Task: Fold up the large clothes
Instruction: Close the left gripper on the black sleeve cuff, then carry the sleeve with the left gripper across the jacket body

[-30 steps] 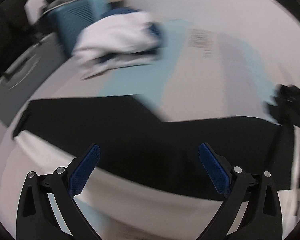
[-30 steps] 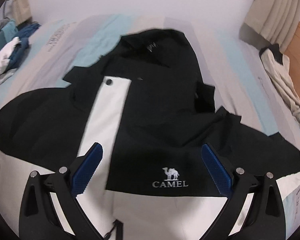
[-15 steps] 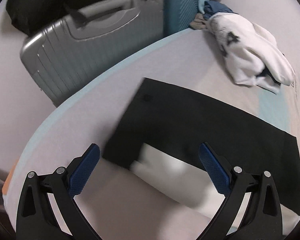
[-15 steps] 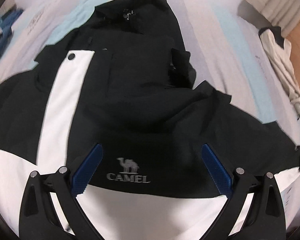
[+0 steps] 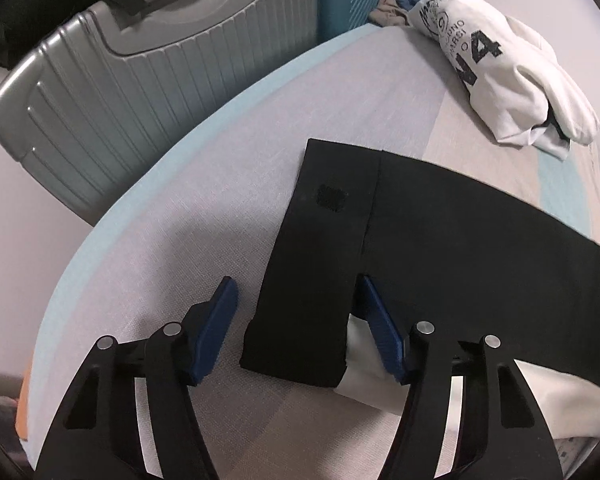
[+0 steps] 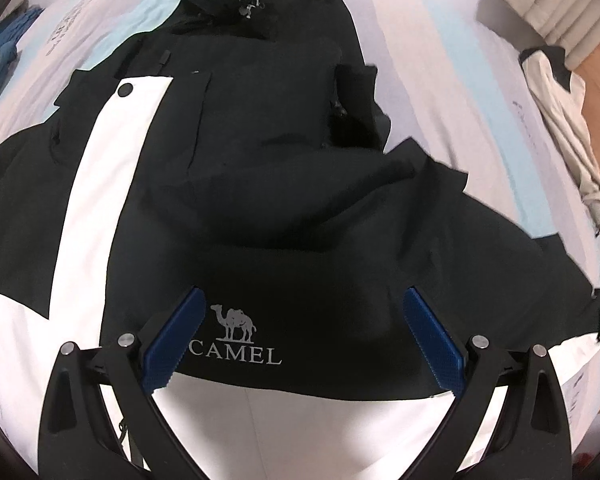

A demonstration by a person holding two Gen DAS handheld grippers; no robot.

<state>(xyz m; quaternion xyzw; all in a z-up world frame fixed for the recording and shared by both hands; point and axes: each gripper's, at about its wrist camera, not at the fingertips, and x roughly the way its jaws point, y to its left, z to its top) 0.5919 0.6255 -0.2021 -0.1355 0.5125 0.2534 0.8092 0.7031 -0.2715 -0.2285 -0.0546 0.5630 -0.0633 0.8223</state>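
- Bed (image 5: 204, 184): pale sheet, bearing all items.
- Jacket (image 6: 268, 184): black-and-white, spread flat on bed; sleeve cuff (image 5: 320, 264) near the bed's edge.
- Suitcase (image 5: 152, 80): grey, beside bed.
- Left gripper (image 5: 296, 320): spread, straddling cuff.
- Right gripper (image 6: 300, 328): spread above jacket chest.

Both wrist views look down, close, on one jacket (image 6: 284, 184).

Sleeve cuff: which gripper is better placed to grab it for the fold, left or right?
Left. The left gripper is open, fingers straddling the black sleeve cuff. The right gripper is open over the jacket chest logo.
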